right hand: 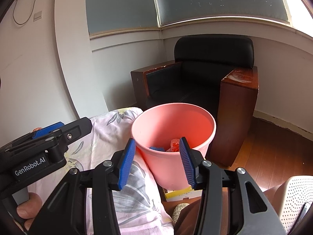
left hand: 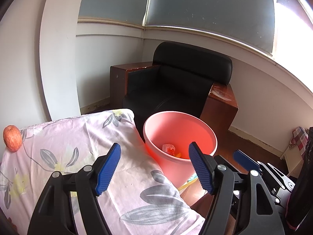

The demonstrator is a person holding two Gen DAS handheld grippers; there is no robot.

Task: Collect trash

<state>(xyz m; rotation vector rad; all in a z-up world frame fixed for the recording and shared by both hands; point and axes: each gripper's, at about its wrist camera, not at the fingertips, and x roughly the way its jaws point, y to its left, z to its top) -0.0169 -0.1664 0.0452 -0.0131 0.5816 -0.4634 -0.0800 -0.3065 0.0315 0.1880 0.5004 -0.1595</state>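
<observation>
Left tongs (left hand: pixel 154 168): our blue pads stand wide apart with nothing between them; they hang over the corner of the bed, pointing toward the bin. From the right wrist view we see this tool at the left edge, held in a hand (right hand: pixel 29 207).
Right tongs (right hand: pixel 157 161): spread wide as well, gripping nothing; we hold them just above the near rim of the bin, one pad over the sheet, the other over the bin's edge.
Bin (left hand: pixel 180 148): pink, round, upright on the floor, right beside the bed corner and in front of the armchair.
Trash (left hand: pixel 168 148): a crumpled pinkish-red wrapper lies at the bottom of the bin, with a small orange scrap beside it; in the right wrist view we also see a blue piece (right hand: pixel 157 148) inside, though we cannot tell what it is.
Bed (left hand: pixel 68 143): covered with a pale pink floral sheet.
Apple (left hand: pixel 12 138): sits at the far left edge of the bed, well apart from both tongs.
Armchair (left hand: pixel 176 82): black with brown wooden arms, in the room's corner behind the bin.
Box (right hand: pixel 180 193): yellow and white, on the wooden floor, touching the bin's base.
</observation>
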